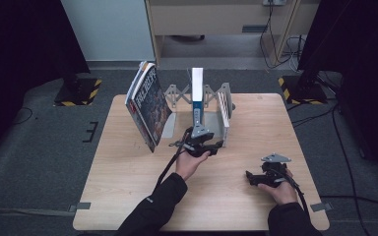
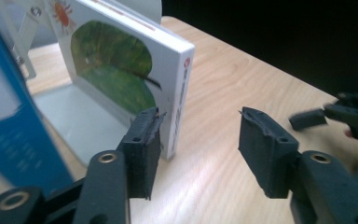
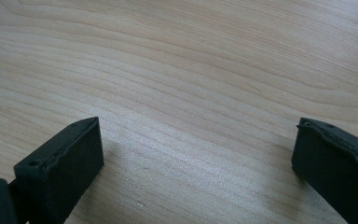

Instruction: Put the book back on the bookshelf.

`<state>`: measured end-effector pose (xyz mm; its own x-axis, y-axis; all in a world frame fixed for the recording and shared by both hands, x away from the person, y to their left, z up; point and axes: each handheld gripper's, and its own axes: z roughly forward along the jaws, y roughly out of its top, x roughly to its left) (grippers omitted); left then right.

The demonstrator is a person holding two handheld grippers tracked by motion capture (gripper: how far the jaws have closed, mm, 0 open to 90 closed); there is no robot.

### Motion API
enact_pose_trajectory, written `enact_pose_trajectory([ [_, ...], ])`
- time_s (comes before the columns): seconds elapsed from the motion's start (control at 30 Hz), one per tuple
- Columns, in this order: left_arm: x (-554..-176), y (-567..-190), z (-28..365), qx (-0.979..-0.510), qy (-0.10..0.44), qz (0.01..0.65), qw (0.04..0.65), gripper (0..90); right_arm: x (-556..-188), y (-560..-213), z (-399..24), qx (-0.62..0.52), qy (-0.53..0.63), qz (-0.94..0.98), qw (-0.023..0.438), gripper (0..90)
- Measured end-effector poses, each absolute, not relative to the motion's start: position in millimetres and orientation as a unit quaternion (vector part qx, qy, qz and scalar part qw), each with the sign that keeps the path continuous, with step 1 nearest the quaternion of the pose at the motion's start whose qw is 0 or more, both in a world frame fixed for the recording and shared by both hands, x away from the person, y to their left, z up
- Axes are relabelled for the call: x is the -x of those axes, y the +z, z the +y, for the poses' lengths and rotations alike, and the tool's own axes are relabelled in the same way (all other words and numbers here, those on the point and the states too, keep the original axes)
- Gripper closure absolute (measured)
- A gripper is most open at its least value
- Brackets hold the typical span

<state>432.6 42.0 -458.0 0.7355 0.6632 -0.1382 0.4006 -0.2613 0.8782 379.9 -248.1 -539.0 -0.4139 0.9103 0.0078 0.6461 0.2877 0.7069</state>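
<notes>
Standing just past the open, empty left tongs (image 2: 200, 135), the white picture book (image 2: 135, 79) could topple if clipped; right tongs (image 3: 196, 172) gape empty.

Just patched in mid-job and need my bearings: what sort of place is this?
Probably a lab or recording room, not a home. A lone wooden table stands on grey carpet, hazard-striped stand bases flank it, and loose cables trail under a desk behind. On the table, a metal book rack holds upright books.
</notes>
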Motion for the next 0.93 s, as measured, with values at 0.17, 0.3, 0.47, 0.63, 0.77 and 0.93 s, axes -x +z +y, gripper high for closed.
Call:
enact_pose_trajectory([
  [0.17, -417.1, -457.1, 64.7, -0.79, 0.114, 0.343, 0.495, 43.2, -379.9, -539.2, -248.0, -0.501, 0.324, 0.776, 0.205, 2.3],
  [0.3, -403.8, -459.4, 86.3, -0.799, 0.113, 0.344, 0.48, 40.0, -379.8, -539.0, -248.1, -0.502, 0.324, 0.776, 0.204, 2.3],
  [0.47, -387.9, -467.9, 117.5, -0.807, 0.103, 0.356, 0.459, 36.5, -379.8, -539.0, -248.0, -0.502, 0.324, 0.776, 0.204, 2.3],
  [0.63, -376.1, -481.5, 152.5, -0.8, 0.092, 0.389, 0.447, 32.1, -379.9, -539.1, -248.1, -0.502, 0.324, 0.776, 0.205, 2.3],
  [0.77, -371.2, -489.8, 180.2, -0.793, 0.09, 0.418, 0.434, 27.3, -379.0, -538.8, -248.1, -0.505, 0.323, 0.774, 0.205, 4.4],
  [0.93, -368.4, -498.4, 216.1, -0.785, 0.107, 0.455, 0.406, 21.4, -377.2, -532.2, -250.8, -0.506, 0.318, 0.778, 0.196, 12.7],
])
